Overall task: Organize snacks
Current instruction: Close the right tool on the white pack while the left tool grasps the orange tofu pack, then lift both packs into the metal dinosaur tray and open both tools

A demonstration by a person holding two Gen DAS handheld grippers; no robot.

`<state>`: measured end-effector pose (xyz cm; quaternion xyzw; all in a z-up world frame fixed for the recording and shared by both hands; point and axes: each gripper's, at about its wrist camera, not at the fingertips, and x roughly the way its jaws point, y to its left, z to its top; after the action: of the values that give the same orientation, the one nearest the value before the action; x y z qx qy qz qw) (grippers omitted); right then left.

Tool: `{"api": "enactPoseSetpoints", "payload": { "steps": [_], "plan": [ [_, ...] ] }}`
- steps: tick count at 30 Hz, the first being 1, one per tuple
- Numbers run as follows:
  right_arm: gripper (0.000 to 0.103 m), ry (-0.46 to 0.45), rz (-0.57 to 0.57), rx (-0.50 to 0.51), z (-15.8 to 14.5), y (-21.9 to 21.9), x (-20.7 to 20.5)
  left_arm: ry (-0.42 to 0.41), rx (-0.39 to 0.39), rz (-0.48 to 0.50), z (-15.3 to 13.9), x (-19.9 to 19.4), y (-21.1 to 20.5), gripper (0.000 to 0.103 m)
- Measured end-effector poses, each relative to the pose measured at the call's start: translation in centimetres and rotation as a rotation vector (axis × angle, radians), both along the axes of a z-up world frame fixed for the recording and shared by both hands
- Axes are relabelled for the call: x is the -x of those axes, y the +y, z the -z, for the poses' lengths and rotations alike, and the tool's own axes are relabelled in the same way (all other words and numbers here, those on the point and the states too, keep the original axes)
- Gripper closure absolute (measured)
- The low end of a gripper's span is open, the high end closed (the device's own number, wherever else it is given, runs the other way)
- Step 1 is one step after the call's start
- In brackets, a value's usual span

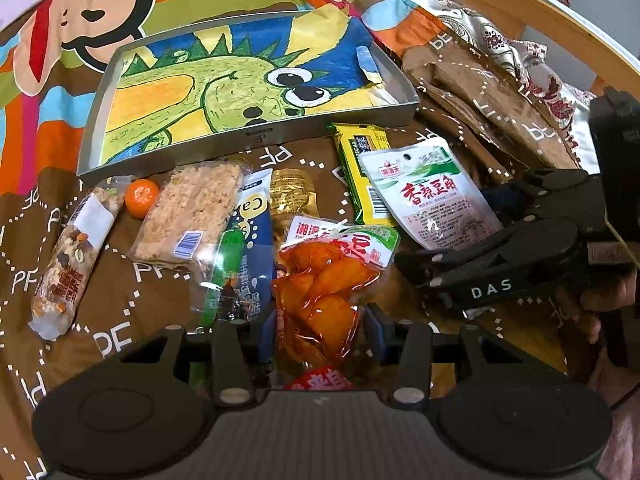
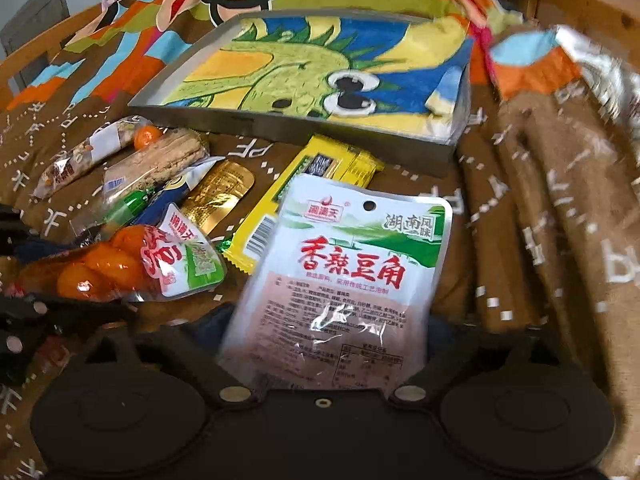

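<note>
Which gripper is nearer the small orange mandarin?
Left. The left gripper straddles the orange chili snack pouch, right of the small orange mandarin. The right gripper sits farther right, at the white bean pouch.

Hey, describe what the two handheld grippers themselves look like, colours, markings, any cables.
Both are matte black plastic. The left gripper has blue pads on its jaws, two round discs on its body, silver rivets and a ribbed grey centre panel. The right gripper, seen from the left camera, carries white "DAS" lettering, silver pins and a thin cable; a bare hand grips it. No sleeves are visible.
</note>
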<state>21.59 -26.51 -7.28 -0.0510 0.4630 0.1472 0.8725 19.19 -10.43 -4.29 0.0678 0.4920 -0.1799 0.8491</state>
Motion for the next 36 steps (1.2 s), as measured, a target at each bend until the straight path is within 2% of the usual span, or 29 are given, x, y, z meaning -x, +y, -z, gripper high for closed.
{"api": "enactPoseSetpoints", "payload": {
  "steps": [2,4,6,11,22,29,36],
  "plan": [
    [0.034,-0.019,0.014,-0.015,-0.6,-0.6,0.6,-0.006,0.003,-0.001,-0.2,0.1,0.2,0.054],
    [0.052,-0.032,0.045,-0.037,-1.2,-1.4,0.9,-0.013,0.007,-0.006,-0.3,0.1,0.3,0.054],
    [0.056,-0.031,0.064,-0.053,-1.4,-1.9,0.9,-0.018,0.012,-0.014,-0.5,0.1,0.4,0.054],
    [0.059,-0.074,0.043,-0.019,-1.8,-1.4,1.6,-0.036,0.022,-0.026,-1.1,0.1,0.4,0.054],
    [0.060,-0.179,0.052,-0.030,-3.1,-1.5,2.3,-0.124,0.062,-0.044,-2.7,0.2,0.4,0.054],
    [0.060,-0.313,0.075,-0.052,-4.8,-1.3,2.2,-0.199,0.083,-0.107,-3.3,-0.5,0.9,0.054],
    [0.059,-0.496,0.143,-0.139,-6.7,-1.6,-1.0,-0.276,0.099,-0.194,-4.3,-4.1,0.6,0.054]
  ]
}}
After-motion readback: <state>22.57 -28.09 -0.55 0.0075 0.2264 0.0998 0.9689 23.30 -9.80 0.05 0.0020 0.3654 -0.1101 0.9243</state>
